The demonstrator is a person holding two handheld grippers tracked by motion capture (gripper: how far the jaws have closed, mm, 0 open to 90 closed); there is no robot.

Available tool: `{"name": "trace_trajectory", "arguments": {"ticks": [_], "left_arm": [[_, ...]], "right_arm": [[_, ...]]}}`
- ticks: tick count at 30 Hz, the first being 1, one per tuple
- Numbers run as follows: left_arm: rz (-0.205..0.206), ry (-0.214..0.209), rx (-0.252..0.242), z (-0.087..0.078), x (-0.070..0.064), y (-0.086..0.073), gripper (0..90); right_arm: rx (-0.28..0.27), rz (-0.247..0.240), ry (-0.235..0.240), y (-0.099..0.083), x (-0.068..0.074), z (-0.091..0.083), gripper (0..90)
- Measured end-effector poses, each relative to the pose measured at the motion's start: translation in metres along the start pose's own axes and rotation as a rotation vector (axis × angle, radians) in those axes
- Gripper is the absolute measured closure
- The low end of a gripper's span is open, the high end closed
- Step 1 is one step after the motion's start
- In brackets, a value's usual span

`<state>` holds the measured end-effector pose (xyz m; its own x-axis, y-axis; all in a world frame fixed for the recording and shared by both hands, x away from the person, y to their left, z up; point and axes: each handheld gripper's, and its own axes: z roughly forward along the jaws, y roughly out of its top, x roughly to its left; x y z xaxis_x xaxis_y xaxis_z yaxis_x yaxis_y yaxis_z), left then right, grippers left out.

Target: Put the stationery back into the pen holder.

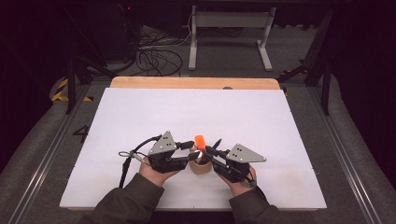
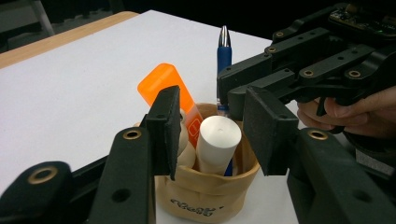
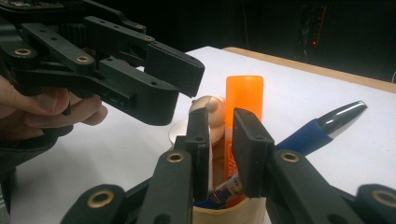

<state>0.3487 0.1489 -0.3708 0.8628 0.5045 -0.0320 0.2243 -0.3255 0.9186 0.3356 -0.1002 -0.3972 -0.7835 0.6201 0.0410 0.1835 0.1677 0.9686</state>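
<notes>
A small tan cup (image 1: pixel 201 169) (image 2: pixel 205 198) (image 3: pixel 224 217) stands near the front of the white tabletop (image 1: pixel 140 116). In it stand an orange highlighter (image 1: pixel 200 140) (image 2: pixel 161 81) (image 3: pixel 244 93), a blue pen (image 1: pixel 217 142) (image 2: pixel 224 51) (image 3: pixel 317 133), a white cylinder (image 2: pixel 218 133) and a beige rounded piece (image 3: pixel 208 105). My left gripper (image 1: pixel 192 151) (image 2: pixel 212 121) (image 3: pixel 187 86) is open, its jaws either side of the white cylinder without touching it. Opposite, my right gripper (image 1: pixel 207 153) (image 3: pixel 222 135) (image 2: pixel 228 91) hovers over the cup with a narrow gap, gripping nothing I can see.
The two grippers face each other closely over the cup, tips almost meeting. A wooden strip (image 1: pixel 187 82) borders the table's far edge. Beyond it on the floor lie cables (image 1: pixel 154 56) and a white stand (image 1: pixel 229 18).
</notes>
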Motion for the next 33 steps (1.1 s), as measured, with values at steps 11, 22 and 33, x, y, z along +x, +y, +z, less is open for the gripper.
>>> {"name": "trace_trajectory", "arguments": {"ticks": [11, 22, 33], "left_arm": [[-0.015, 0.030, -0.032, -0.010, 0.007, 0.001, 46.9], [-0.020, 0.047, -0.049, -0.022, 0.014, 0.001, 38.9], [-0.037, 0.081, -0.058, -0.039, 0.024, -0.003, 32.7]], "right_arm": [[-0.021, 0.004, -0.002, 0.001, -0.002, -0.003, 72.2], [-0.047, 0.009, 0.005, 0.004, -0.004, -0.007, 64.9], [-0.090, 0.011, 0.002, 0.008, -0.009, -0.015, 56.3]]}}
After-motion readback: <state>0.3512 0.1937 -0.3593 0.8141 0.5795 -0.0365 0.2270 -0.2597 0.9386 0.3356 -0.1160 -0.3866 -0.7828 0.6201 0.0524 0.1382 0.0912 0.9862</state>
